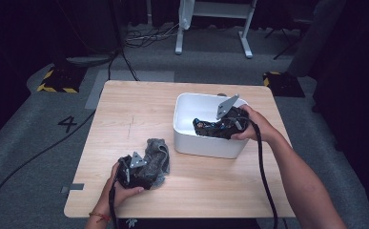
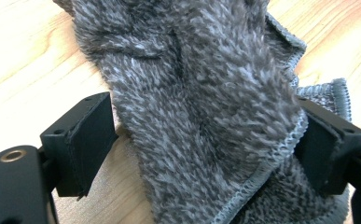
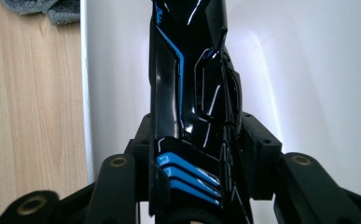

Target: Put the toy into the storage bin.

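Fleece cloth (image 2: 201,107), grey and shaggy with a stitched hem, lies bunched on the wooden bench (image 1: 125,119) near the person's side, left of the white bin (image 1: 206,143). It looks light and limp, so it will sag and trail wherever it is lifted; a bite across a thick fold or the doubled hem should hold better than a single loose edge. The left gripper (image 2: 206,140) has its fingers (image 2: 87,140) spread wide on either side of a fold, touching the pile but not yet pinching it. The right gripper (image 3: 201,154) is closed on a glossy black object with blue stripes (image 3: 187,93), held over the bin's interior. That piece looks rigid and slick, likely to slip under a weak squeeze, so the grip low on its body, where it widens, seems sensible.
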Motion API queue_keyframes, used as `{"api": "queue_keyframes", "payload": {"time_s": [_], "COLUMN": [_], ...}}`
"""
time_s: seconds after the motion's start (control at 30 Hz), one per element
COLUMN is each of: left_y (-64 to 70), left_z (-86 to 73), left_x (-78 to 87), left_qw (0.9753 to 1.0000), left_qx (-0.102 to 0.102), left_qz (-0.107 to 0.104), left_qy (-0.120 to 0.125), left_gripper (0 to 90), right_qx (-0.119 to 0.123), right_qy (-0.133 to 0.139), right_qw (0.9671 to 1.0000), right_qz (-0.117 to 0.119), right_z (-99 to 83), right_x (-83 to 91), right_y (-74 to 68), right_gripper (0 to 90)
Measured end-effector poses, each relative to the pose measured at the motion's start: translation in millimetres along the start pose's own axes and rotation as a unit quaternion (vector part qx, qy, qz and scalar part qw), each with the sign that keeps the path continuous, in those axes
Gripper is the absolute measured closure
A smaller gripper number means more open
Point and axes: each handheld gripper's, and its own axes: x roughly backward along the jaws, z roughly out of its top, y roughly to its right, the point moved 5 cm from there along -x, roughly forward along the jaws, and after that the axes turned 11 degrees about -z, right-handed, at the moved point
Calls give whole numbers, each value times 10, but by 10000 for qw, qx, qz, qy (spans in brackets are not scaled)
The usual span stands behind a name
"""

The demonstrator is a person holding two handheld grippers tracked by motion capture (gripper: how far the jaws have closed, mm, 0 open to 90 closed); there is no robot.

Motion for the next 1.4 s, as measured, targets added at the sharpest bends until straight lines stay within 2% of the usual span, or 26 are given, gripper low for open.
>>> {"api": "queue_keyframes", "payload": {"time_s": [0.37,0.67,0.7,0.83,1.1,1.13,1.23,1.4], "left_y": [0,3,0,2,0,0,0,-1], "left_z": [0,0,0,0,0,0,0,2], "left_x": [0,-2,0,-1,0,0,0,0], "left_qw": [10000,10000,10000,10000,10000,10000,10000,10000], "left_qx": [0,16,-2,11,-3,-4,-2,-67], "left_qz": [1,-9,2,-8,-2,-3,-2,-31], "left_qy": [1,6,-1,3,0,-1,1,-4], "left_gripper": [147,147,147,148,148,148,148,154], "right_qx": [95,55,115,43,-5,-72,-74,-120], "right_qy": [-284,-536,-555,-670,-700,-756,-819,-656], "right_qw": [9993,9982,9981,9974,9968,9962,9955,9968], "right_qz": [224,262,248,276,397,416,463,452], "right_z": [6,27,28,19,15,11,7,28], "right_x": [-58,-111,-123,-151,-164,-163,-163,-102], "right_y": [-17,-2,8,22,33,31,22,25], "right_gripper": [575,574,574,571,570,569,571,578]}}
